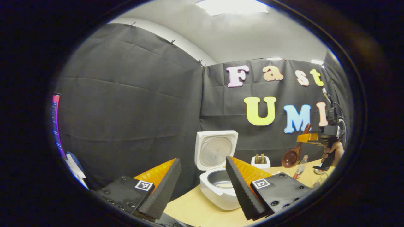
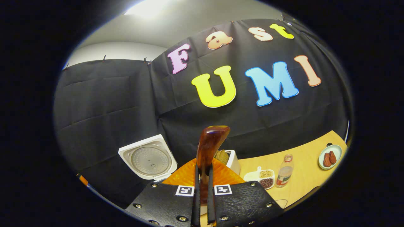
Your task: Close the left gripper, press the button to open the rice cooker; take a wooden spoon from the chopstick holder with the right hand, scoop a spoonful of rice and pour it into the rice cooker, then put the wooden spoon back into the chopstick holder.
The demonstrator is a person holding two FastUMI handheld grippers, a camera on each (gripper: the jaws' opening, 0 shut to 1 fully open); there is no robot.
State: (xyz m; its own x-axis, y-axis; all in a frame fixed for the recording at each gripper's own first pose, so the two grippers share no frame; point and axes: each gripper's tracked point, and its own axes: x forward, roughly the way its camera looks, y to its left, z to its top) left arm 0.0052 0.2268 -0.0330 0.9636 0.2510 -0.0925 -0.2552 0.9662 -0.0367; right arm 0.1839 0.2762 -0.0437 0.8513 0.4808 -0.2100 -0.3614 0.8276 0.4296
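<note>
Right tool (image 2: 202, 192) pinches the wooden spoon (image 2: 210, 148) low on its handle, bowl up ahead (stiff, light, glossy, likely slippery), while the left tool (image 1: 202, 183) hangs spread before the open rice cooker (image 1: 217, 179).

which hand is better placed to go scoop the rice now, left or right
Right. Its gripper is shut on the wooden spoon, lifted above the table. The left gripper holds nothing, jaws open, near the rice cooker, whose lid stands open.
</note>
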